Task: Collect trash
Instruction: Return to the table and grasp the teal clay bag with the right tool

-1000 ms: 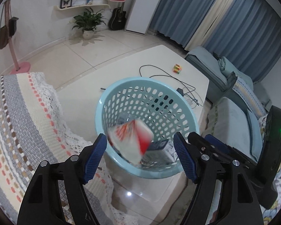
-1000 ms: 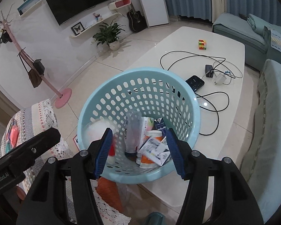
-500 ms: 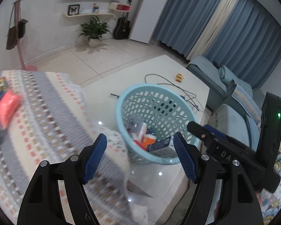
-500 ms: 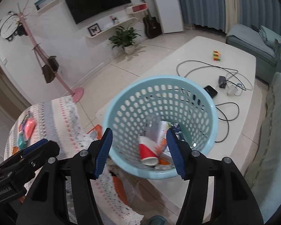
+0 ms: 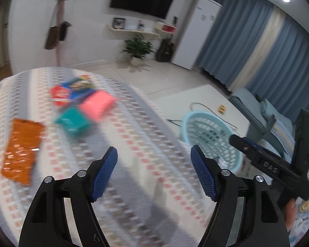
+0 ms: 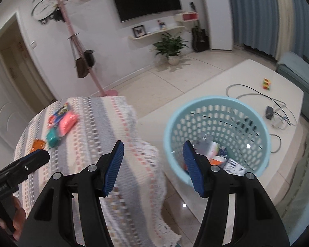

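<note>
Above the striped cloth's (image 5: 134,127) near edge, both the left gripper (image 5: 153,174) and right gripper (image 6: 153,167) hang with jaws spread, empty, beside the basket (image 6: 216,105).

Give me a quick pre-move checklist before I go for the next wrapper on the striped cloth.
1. Left hand-held gripper empty, jaws apart: ok.
2. Right hand-held gripper empty, jaws apart: ok.
3. Trash left on the striped cloth: ok; orange wrapper, teal packet, pink packet and a red one.
4. Basket upright on the white table, room inside: ok.
5. Sharp view of targets: not ok, left view blurred.
6. Packets overlapping or apart: cannot tell.
</note>
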Demonstrator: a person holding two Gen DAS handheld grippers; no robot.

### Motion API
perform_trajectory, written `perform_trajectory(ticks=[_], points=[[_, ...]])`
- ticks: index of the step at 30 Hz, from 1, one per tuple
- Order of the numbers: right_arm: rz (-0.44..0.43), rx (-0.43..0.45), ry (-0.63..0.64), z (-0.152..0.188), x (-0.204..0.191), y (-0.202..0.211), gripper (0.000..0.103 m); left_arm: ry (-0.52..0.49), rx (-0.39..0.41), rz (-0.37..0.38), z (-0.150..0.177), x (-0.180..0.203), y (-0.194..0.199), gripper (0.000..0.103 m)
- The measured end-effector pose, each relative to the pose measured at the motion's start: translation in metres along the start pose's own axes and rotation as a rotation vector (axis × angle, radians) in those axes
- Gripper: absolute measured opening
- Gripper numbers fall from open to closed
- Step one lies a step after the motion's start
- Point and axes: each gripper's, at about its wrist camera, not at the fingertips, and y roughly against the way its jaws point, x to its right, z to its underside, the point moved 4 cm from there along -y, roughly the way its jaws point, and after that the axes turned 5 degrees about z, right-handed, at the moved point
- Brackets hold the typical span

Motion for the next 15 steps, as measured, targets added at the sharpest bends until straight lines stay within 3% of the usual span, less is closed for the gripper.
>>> perform_trajectory(ticks=[12, 15], points=[[-0.173, -0.046, 0.212, -0.001, -0.124, -0.016, 0.056, 0.140, 0.060, -0.226, 0.002, -0.114, 0.054, 0.075], [-0.211, -0.086, 0.267, -0.001, -0.155, -0.025, 0.056, 0.153, 0.047, -0.265, 0.003, -0.138, 0.060, 0.082]])
